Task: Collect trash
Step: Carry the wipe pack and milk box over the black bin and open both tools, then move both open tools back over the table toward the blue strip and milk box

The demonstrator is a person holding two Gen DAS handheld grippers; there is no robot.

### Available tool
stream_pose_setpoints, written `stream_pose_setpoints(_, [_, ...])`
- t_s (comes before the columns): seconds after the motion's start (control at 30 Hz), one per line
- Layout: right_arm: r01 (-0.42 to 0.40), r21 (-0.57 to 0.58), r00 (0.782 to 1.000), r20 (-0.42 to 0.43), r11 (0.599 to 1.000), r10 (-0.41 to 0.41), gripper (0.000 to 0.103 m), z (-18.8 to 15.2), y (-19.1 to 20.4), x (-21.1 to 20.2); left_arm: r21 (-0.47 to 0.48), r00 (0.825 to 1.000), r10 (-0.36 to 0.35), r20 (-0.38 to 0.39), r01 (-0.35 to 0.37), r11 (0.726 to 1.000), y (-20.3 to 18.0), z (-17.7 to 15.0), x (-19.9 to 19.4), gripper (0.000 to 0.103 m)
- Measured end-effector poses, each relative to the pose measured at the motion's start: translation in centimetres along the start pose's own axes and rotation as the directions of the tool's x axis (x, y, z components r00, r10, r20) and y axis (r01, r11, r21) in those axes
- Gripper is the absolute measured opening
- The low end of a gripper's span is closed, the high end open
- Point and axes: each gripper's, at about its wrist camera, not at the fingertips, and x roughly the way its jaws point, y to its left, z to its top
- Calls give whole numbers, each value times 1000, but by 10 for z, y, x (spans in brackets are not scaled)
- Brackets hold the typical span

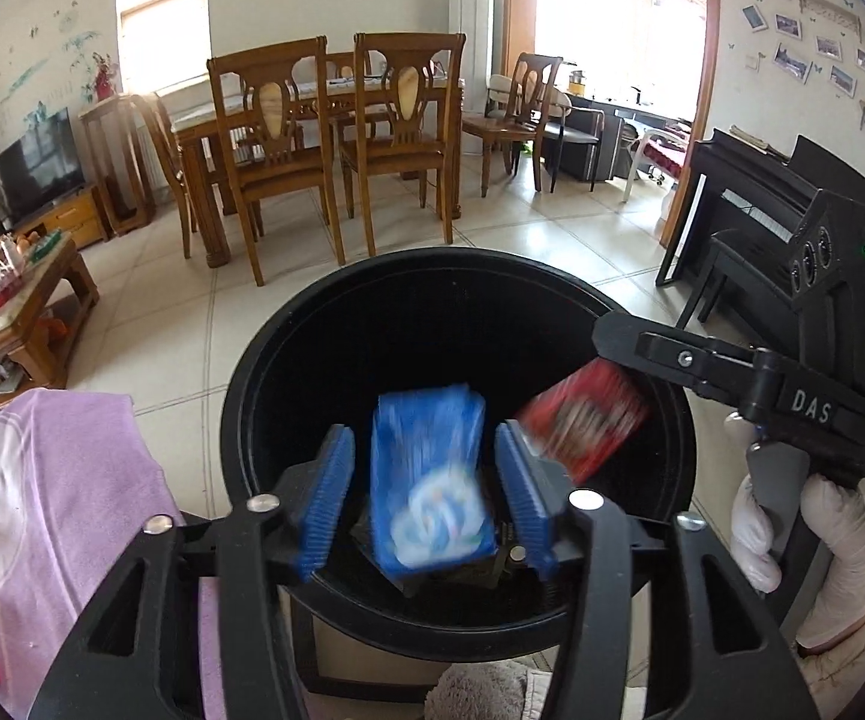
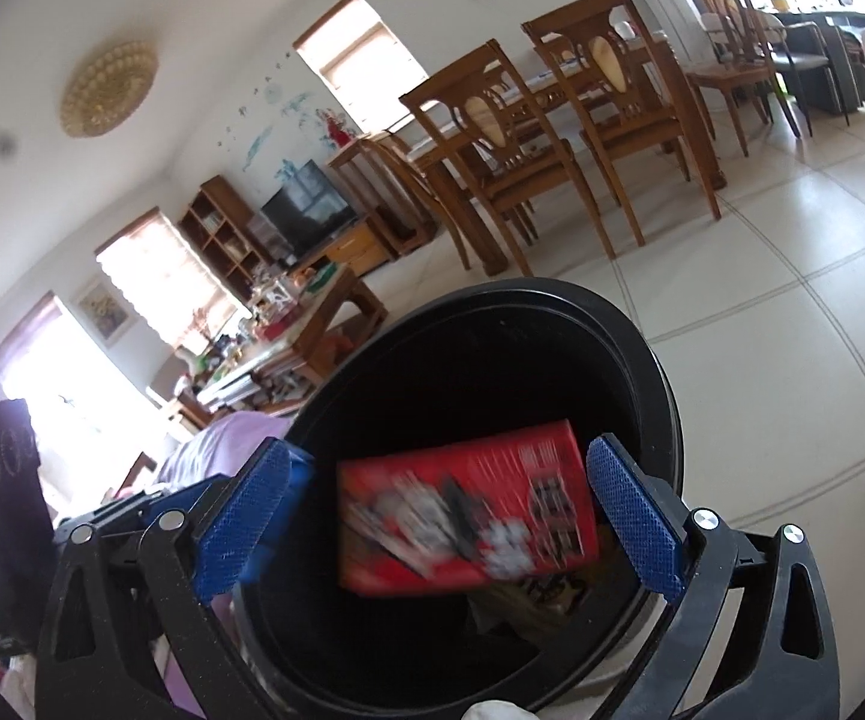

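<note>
A round black trash bin [image 1: 288,360] stands on the tiled floor below both grippers; it also shows in the right wrist view [image 2: 642,354]. My left gripper [image 1: 426,504] is open over the bin. A blurred blue packet [image 1: 426,468] is between its blue pads [image 1: 327,498] without touching them, falling. My right gripper [image 2: 441,516] is open over the bin too. A blurred red box [image 2: 468,516] is loose between its pads [image 2: 636,516]; it also shows in the left wrist view [image 1: 588,420]. Some trash [image 2: 552,594] lies at the bin's bottom.
A purple cloth [image 1: 54,510] covers a surface left of the bin. A wooden dining table with chairs [image 1: 336,138] stands beyond. A cluttered coffee table [image 1: 6,300] is far left. A black piano and bench [image 1: 750,222] stand on the right.
</note>
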Motion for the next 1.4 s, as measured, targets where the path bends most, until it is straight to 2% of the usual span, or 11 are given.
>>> stream_pose_setpoints(0.03, [1,0,1000,2,1000,-1,98,-1,1,-1,3,1000,9,11,-9,1000,0,0,-3,67])
stream_pose_setpoints(0.17, [1,3,1000,12,1000,-1,98,-3,6,-5,14,999,25,31,-25,1000,1,-1,-14,72])
stream_pose_setpoints(0.23, [0,-1,1000,18,1000,0,98,-3,10,-6,16,998,40,47,-40,999,2,-2,-20,82])
stream_pose_setpoints(0.43, [-3,-51,1000,4,999,3,98,-6,36,-5,-8,992,66,106,-66,998,11,-7,-47,89])
stream_pose_setpoints(0.63, [-26,-129,1000,-14,991,24,98,-9,86,5,-60,987,86,138,-78,995,40,-18,-76,90])
stream_pose_setpoints(0.83, [-71,-245,997,-50,967,61,98,-21,155,24,-177,978,142,152,-114,978,95,-47,-110,90])
stream_pose_setpoints(1.0, [-135,-345,989,-107,929,104,98,-42,224,51,-283,957,255,139,-208,936,157,-85,-145,90])
stream_pose_setpoints(1.17, [-192,-440,977,-172,877,128,98,-66,292,80,-416,932,358,66,-300,858,226,-133,-175,90])
stream_pose_setpoints(1.27, [-232,-499,965,-223,835,136,98,-88,332,99,-437,914,406,13,-360,824,252,-157,-186,90])
stream_pose_setpoints(1.4, [-261,-602,956,-271,755,114,98,-118,380,123,-450,907,414,-81,-404,796,283,-183,-188,89])
